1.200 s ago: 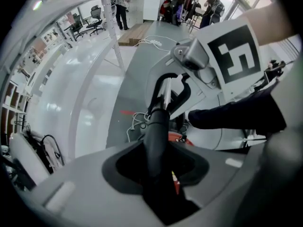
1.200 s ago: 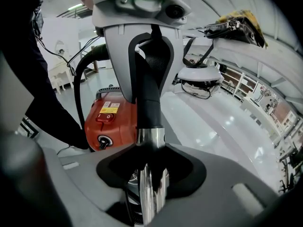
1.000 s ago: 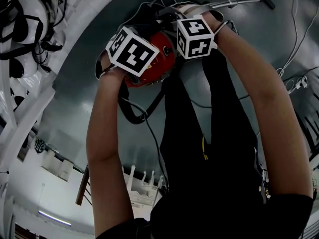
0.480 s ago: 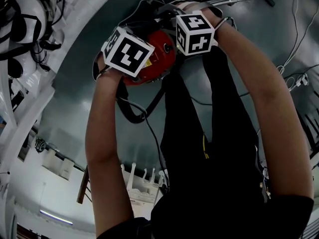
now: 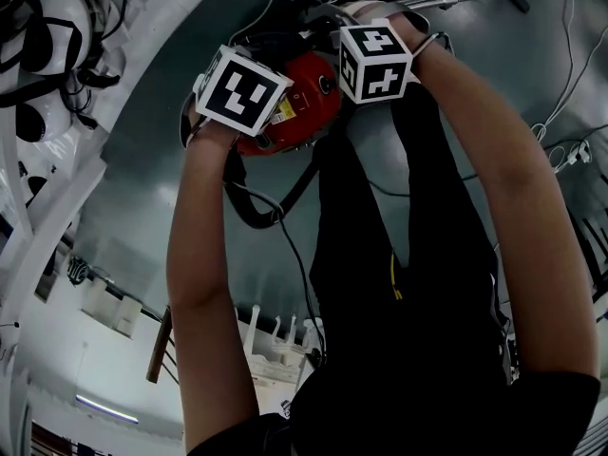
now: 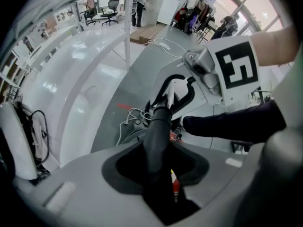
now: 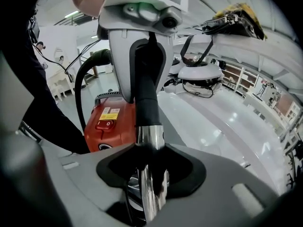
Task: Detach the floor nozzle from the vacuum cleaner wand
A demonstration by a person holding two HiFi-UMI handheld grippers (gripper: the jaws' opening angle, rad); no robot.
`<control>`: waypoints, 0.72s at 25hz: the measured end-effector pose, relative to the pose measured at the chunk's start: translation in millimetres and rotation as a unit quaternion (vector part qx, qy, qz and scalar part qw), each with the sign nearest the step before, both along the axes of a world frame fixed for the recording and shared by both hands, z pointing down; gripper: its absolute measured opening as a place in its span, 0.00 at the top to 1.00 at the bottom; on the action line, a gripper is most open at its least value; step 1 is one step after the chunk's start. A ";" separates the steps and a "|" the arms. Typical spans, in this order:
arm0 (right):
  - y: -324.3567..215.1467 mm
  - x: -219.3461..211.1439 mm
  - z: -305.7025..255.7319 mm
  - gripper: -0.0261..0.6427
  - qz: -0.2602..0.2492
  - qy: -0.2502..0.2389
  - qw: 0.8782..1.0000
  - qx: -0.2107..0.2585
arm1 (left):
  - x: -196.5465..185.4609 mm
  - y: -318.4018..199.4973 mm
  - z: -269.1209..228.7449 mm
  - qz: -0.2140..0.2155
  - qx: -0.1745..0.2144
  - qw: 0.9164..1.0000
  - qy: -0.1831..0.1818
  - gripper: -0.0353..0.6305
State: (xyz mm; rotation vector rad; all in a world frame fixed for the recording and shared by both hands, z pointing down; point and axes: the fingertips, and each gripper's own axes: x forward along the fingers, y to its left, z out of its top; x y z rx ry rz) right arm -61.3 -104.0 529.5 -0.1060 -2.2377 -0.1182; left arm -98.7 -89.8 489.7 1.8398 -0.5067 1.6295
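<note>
Chrome wand pinched between the right gripper's part-closed jaws, black handle tube just beyond it clamped likewise by the left gripper, red vacuum body just left on the grey floor, wand running off far right.

head: steeply down | gripper views: close along wand | shared: red vacuum

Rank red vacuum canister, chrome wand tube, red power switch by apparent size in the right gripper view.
Tied largest: red vacuum canister and chrome wand tube; tube is nearest the camera.
Smallest: red power switch.
</note>
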 end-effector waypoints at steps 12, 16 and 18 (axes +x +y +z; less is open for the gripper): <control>3.8 -1.6 -3.7 0.71 0.005 -0.005 1.000 -0.015 | -10.0 10.1 -6.4 -0.016 -0.024 1.000 0.003 0.72; 7.5 -4.1 -7.7 0.71 -0.001 -0.029 0.999 -0.033 | -11.5 14.0 -12.4 -0.012 -0.008 1.000 -0.002 0.73; 7.5 -2.4 -8.4 0.71 0.000 -0.021 1.000 -0.011 | -11.1 15.3 -10.8 -0.014 -0.015 1.000 0.003 0.73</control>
